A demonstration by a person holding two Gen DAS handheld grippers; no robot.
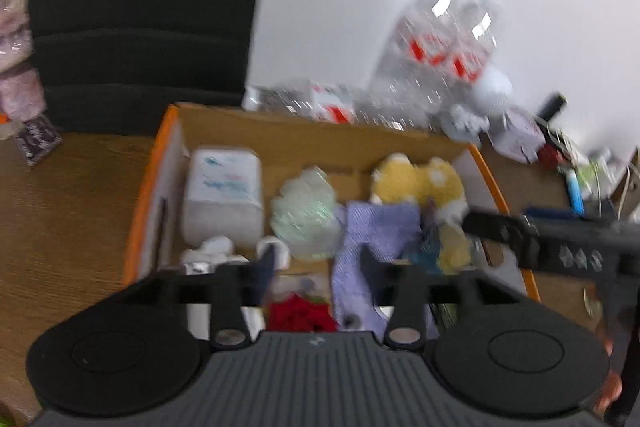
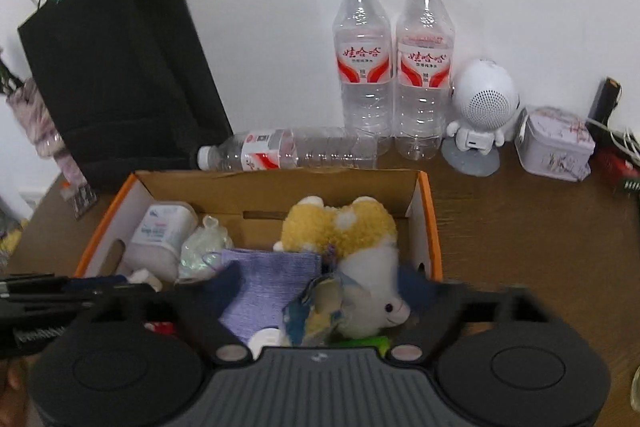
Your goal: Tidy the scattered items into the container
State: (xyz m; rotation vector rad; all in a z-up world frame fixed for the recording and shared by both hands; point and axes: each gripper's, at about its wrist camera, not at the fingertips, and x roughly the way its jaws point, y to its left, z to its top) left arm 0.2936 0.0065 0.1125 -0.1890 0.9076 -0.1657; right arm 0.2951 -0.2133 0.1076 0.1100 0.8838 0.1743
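Observation:
An orange-edged cardboard box point(image 1: 152, 171) point(image 2: 430, 227) sits on the wooden table and holds a white tub point(image 1: 222, 195) point(image 2: 162, 233), a crumpled pale green wrapper point(image 1: 306, 215) point(image 2: 202, 245), a purple cloth point(image 1: 376, 227) point(image 2: 272, 279), a yellow and white plush toy point(image 1: 418, 183) point(image 2: 352, 239) and a red item point(image 1: 300, 315). My left gripper point(image 1: 318, 263) hangs open and empty over the box's near part. My right gripper point(image 2: 324, 279) is open and empty above the cloth and plush. It also shows in the left wrist view point(image 1: 540, 239), at the right.
Behind the box stand two water bottles point(image 2: 394, 67), with a third bottle point(image 2: 288, 149) lying down. A black paper bag point(image 2: 116, 67) is at the back left. A white robot-shaped speaker point(image 2: 482, 107) and a small tin point(image 2: 554, 143) are at the back right.

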